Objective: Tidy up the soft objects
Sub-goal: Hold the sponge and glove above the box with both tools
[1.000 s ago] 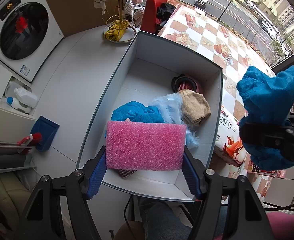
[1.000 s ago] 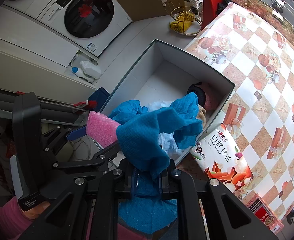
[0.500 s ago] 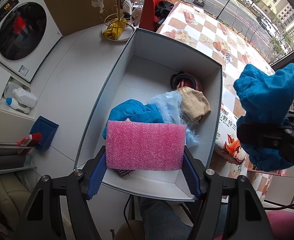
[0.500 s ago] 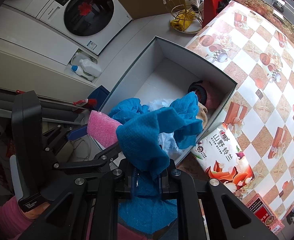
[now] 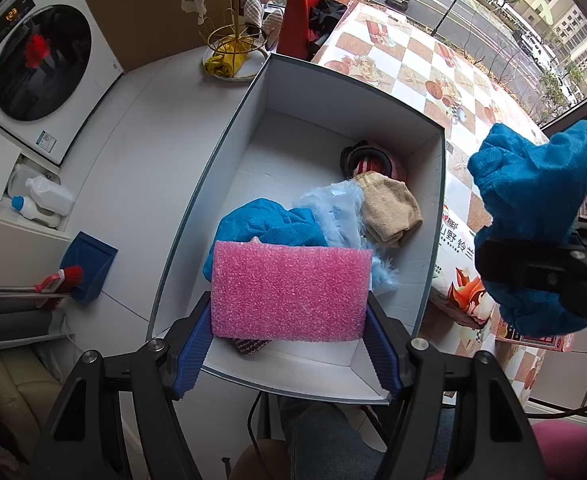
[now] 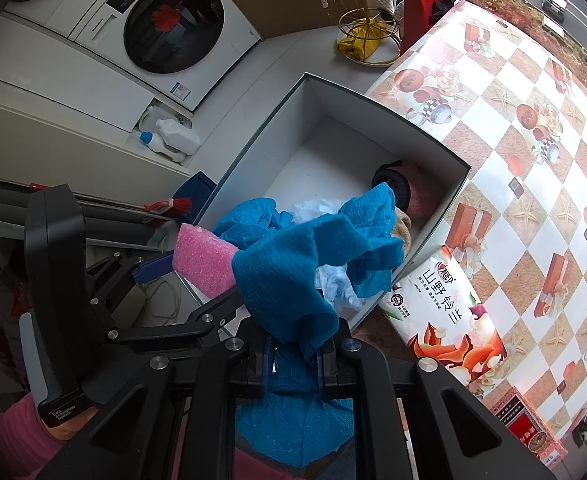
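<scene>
My left gripper [image 5: 289, 338] is shut on a pink foam sponge [image 5: 289, 288], held flat above the near end of a white open box [image 5: 433, 208]. In the right wrist view the same sponge [image 6: 201, 260] shows at the left, by the box [image 6: 429, 236]. My right gripper [image 6: 293, 354] is shut on a blue cloth [image 6: 289, 276] that bunches up over the jaws and hangs below them; the left wrist view shows this cloth [image 5: 533, 200] raised at the right, outside the box. Inside the box lie another blue cloth [image 5: 265, 224], a pale blue fluffy piece [image 5: 337, 212], a tan towel [image 5: 389, 212] and a dark striped item [image 5: 367, 158].
The box rests half on a white counter [image 5: 141, 152], beside a table with a checkered cloth [image 5: 445, 80]. A printed tissue pack [image 6: 441, 312] lies right of the box. A washing machine [image 5: 37, 64], a gold wire rack [image 5: 233, 48], detergent bottles [image 5: 41, 200] and a blue dustpan [image 5: 89, 264] sit around.
</scene>
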### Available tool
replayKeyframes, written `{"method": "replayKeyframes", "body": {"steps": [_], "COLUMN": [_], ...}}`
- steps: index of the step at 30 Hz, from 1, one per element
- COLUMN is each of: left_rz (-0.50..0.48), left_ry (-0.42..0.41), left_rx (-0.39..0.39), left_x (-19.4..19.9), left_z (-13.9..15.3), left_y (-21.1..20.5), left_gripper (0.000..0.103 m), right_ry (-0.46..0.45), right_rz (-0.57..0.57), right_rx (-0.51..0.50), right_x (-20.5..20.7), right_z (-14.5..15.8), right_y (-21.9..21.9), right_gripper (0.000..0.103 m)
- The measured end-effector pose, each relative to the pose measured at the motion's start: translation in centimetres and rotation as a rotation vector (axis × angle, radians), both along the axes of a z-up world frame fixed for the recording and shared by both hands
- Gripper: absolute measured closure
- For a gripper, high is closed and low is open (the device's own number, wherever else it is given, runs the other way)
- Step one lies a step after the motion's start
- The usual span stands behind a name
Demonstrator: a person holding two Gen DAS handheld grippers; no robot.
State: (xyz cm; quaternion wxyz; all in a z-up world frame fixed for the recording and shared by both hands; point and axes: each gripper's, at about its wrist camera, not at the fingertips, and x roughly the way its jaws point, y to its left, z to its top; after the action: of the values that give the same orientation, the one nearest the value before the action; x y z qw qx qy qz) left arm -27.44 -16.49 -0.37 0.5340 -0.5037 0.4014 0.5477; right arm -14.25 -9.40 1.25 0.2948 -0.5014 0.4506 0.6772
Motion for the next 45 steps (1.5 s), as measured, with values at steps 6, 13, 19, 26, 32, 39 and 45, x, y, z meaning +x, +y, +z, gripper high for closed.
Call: {"method": "replayKeyframes", "body": {"steps": [6, 13, 19, 26, 32, 39, 45], "left_rz": [0.002, 0.002, 0.002, 0.001, 0.006, -0.001, -0.006], "left_ry": [0.0, 0.003, 0.003, 0.003, 0.002, 0.005, 0.006], "left_rx": [-0.001, -0.002, -0.004, -0.004, -0.01, -0.01, -0.013], "left_x": [-0.09, -0.07, -0.1, -0.09, -0.38, -0.34, -0.01], "left_z": [-0.04, -0.06, -0.12, -0.1, -0.38, -0.49, -0.43], "left_y": [0.11, 0.23, 0.32, 0.36, 0.29, 0.26, 0.43], "left_gripper": [0.03, 0.03, 0.03, 0.03, 0.03, 0.03, 0.03], "right_ry": [-0.003, -0.004, -0.004, -0.005, -0.007, -0.007, -0.008], "right_rz": [-0.002, -0.005, -0.005, -0.005, -0.008, -0.009, -0.007], "right_rx": [0.001, 0.0, 0.0, -0.003, -0.01, -0.01, -0.01], "right_x": [0.04, 0.13, 0.14, 0.15, -0.12, -0.05, -0.04], "right_z": [0.03, 0.03, 0.0, -0.03, -0.35, -0.31, -0.32], "right_y": [0.3, 0.4, 0.44, 0.5, 0.39, 0.4, 0.39], "right_gripper": [0.088, 0.088, 0.088, 0.088, 0.088, 0.088, 0.088]}}
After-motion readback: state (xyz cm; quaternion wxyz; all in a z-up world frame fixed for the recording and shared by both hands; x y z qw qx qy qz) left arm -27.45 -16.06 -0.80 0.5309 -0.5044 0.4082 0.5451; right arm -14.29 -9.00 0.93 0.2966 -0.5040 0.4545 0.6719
